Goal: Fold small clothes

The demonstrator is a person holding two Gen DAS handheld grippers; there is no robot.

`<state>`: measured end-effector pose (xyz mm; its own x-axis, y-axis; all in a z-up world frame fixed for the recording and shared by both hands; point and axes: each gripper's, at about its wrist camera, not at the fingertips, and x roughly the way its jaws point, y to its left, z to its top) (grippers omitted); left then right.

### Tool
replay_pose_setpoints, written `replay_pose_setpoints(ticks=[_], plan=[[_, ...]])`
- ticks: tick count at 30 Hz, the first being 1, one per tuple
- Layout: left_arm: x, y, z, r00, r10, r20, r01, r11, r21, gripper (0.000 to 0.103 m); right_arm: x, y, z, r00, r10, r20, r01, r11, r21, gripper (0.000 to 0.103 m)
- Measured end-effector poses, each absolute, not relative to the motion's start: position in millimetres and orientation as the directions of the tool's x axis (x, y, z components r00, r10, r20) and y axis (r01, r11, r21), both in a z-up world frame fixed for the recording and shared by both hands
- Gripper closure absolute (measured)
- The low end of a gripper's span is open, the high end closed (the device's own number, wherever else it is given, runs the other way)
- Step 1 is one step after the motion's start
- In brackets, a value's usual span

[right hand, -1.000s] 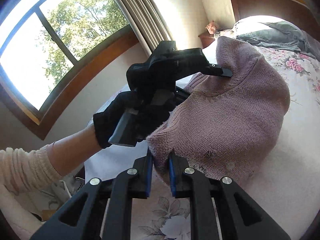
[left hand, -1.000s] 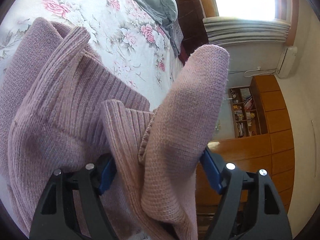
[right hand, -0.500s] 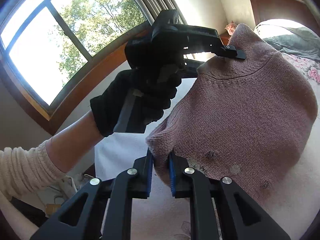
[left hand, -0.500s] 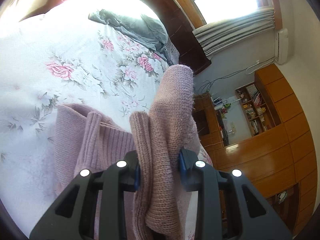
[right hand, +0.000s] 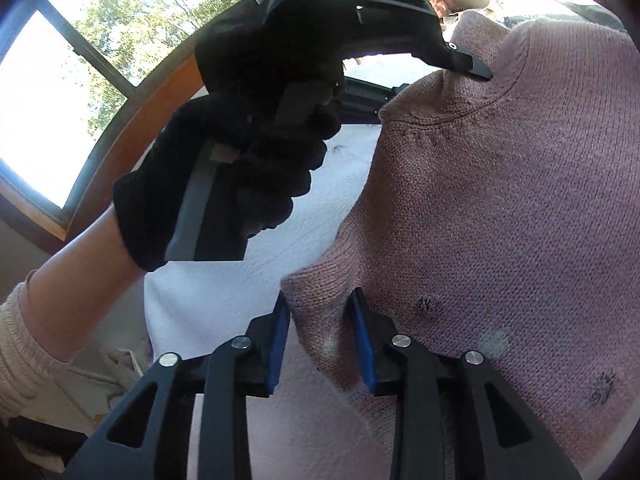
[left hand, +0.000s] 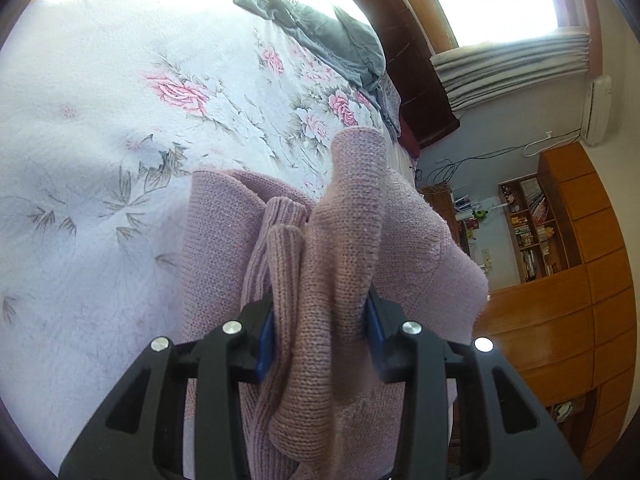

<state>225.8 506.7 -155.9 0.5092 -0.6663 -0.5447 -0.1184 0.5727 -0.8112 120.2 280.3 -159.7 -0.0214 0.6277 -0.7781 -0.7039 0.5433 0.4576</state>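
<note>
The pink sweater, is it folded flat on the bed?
No. The pink sweater hangs bunched, pinched by both tools above the bed.

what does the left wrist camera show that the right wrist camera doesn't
Only the left wrist view shows the grey garment at the far end of the bed, the wooden bookshelf and the wall air conditioner. Only the right wrist view shows the gloved hand holding the left gripper from outside, and the big window with trees. Both show the pink knit sweater over the floral bedspread, with each view's own gripper, left and right, closed on a fold of it.
</note>
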Motion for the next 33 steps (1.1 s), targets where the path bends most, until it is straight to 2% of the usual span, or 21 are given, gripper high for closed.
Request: replay_pose_setpoints(ticks=[1, 3, 5, 7, 8, 12, 16, 17, 18, 19, 20, 21, 22, 24, 26, 29, 30, 31, 33], plan=[[220, 509, -151, 0.511, -0.663, -0.547, -0.114, 0.578, -0.808, 0.062, 121, 274, -156, -0.026, 0.639, -0.769, -0.695, 0.541, 0.473, 0.06], [203, 514, -139, 0.526, -0.626, -0.576, -0.12, 0.616, -0.779, 0.052, 118, 257, -143, -0.013, 0.653, -0.758, -0.689, 0.543, 0.48, 0.057], [179, 516, -128, 0.528, -0.606, -0.595, -0.118, 0.641, -0.758, 0.051, 113, 232, -124, 0.03, 0.675, -0.737, -0.688, 0.549, 0.475, 0.054], [150, 515, -117, 0.531, -0.587, -0.611, -0.116, 0.663, -0.739, 0.049, 108, 201, -107, 0.089, 0.686, -0.722, -0.658, 0.584, 0.474, 0.042], [135, 512, -111, 0.533, -0.575, -0.621, -0.113, 0.679, -0.726, 0.048, 108, 183, -102, 0.121, 0.689, -0.715, -0.632, 0.609, 0.48, 0.04], [88, 490, -102, 0.525, -0.551, -0.649, -0.102, 0.716, -0.691, 0.041, 119, 134, -108, 0.182, 0.632, -0.753, -0.499, 0.719, 0.483, 0.038], [70, 469, -120, 0.489, -0.565, -0.665, -0.124, 0.71, -0.694, 0.041, 130, 117, -141, 0.126, 0.636, -0.761, -0.389, 0.738, 0.552, 0.038], [69, 464, -125, 0.482, -0.55, -0.682, -0.132, 0.724, -0.677, 0.048, 136, 113, -148, 0.11, 0.642, -0.759, -0.367, 0.736, 0.569, 0.038], [69, 461, -129, 0.473, -0.536, -0.699, -0.138, 0.739, -0.66, 0.063, 139, 117, -154, 0.094, 0.644, -0.759, -0.353, 0.735, 0.579, 0.041], [68, 458, -131, 0.465, -0.517, -0.719, -0.146, 0.756, -0.638, 0.072, 141, 118, -160, 0.088, 0.643, -0.761, -0.349, 0.735, 0.581, 0.053], [67, 457, -133, 0.46, -0.499, -0.735, -0.152, 0.771, -0.619, 0.083, 142, 119, -163, 0.092, 0.634, -0.768, -0.344, 0.744, 0.573, 0.059], [65, 459, -133, 0.466, -0.484, -0.741, -0.152, 0.781, -0.605, 0.09, 143, 119, -165, 0.093, 0.627, -0.773, -0.339, 0.75, 0.568, 0.066], [63, 462, -136, 0.467, -0.477, -0.745, -0.158, 0.784, -0.601, 0.09, 144, 118, -166, 0.091, 0.626, -0.774, -0.336, 0.751, 0.568, 0.072], [58, 470, -147, 0.459, -0.505, -0.731, -0.193, 0.747, -0.636, 0.091, 145, 118, -171, 0.083, 0.615, -0.784, -0.317, 0.762, 0.564, 0.077], [55, 473, -157, 0.454, -0.516, -0.726, -0.204, 0.733, -0.649, 0.091, 145, 117, -179, 0.064, 0.602, -0.796, -0.299, 0.772, 0.56, 0.077], [56, 470, -154, 0.456, -0.506, -0.732, -0.183, 0.751, -0.634, 0.088, 147, 123, -179, 0.056, 0.584, -0.81, -0.328, 0.777, 0.538, 0.077], [57, 471, -149, 0.458, -0.508, -0.729, -0.169, 0.756, -0.633, 0.083, 148, 126, -174, 0.054, 0.576, -0.816, -0.353, 0.775, 0.524, 0.073], [59, 474, -142, 0.463, -0.511, -0.725, -0.157, 0.757, -0.634, 0.08, 150, 128, -168, 0.056, 0.568, -0.821, -0.372, 0.775, 0.51, 0.065], [61, 480, -125, 0.485, -0.468, -0.739, -0.155, 0.785, -0.6, 0.063, 155, 135, -149, 0.074, 0.558, -0.827, -0.393, 0.778, 0.49, 0.057]])
